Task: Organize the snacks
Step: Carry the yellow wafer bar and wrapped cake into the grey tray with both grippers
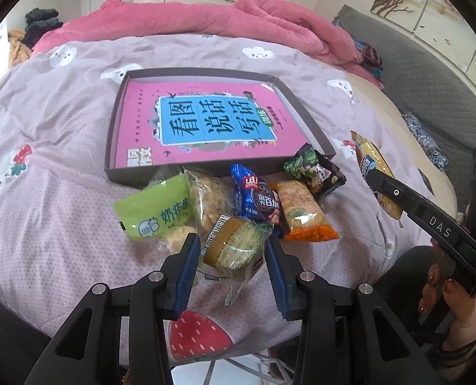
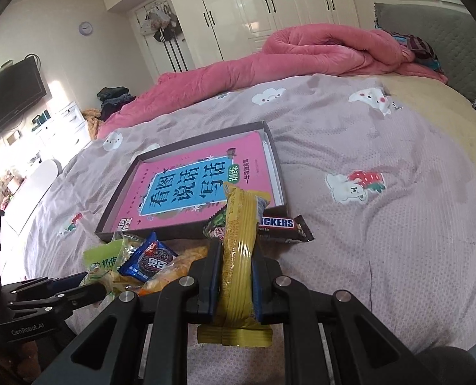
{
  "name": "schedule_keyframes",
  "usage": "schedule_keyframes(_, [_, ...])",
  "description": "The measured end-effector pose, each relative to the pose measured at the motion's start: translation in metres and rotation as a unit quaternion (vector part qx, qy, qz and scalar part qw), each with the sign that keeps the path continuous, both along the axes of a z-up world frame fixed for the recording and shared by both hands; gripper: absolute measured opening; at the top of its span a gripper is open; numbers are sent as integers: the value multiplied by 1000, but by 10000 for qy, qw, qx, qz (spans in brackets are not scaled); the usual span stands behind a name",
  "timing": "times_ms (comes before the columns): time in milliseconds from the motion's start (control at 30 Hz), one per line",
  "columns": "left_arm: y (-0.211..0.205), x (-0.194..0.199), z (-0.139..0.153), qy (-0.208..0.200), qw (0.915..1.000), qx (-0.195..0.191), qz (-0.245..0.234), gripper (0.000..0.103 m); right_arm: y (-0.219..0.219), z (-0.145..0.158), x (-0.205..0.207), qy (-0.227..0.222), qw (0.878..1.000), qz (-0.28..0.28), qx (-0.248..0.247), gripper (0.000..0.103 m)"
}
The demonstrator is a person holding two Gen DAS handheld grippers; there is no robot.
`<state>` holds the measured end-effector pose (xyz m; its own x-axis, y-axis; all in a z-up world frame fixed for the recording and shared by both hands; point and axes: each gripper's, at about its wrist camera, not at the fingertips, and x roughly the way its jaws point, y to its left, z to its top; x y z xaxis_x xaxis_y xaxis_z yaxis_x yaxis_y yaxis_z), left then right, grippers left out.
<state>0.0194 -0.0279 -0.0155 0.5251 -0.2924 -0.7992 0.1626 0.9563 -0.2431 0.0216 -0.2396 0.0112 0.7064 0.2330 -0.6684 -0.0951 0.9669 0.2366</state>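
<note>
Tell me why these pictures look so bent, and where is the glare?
Left wrist view: the fisheye lens bows the tray and darkens the corners; the book stays readable, with a small shine at its far right corner. Right wrist view: same bending; daylight washes out the room's left edge, the wardrobe doors shine, and the yellow snack held close in the right gripper looks oversized.

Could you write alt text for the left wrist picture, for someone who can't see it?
An open left gripper straddles a clear-wrapped cake on a bedspread, near a pile of wrapped snacks beside a shallow tray holding a pink book.
</note>
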Motion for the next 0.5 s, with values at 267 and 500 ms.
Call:
schedule_keyframes(267, [1, 3, 2, -81, 9999, 24, 110, 43, -1, 0, 8, -59, 9999, 62, 66, 17])
schedule_keyframes(500, [2, 5, 4, -162, 9996, 85, 201, 43, 2, 4, 17, -180, 9997, 152, 48, 17])
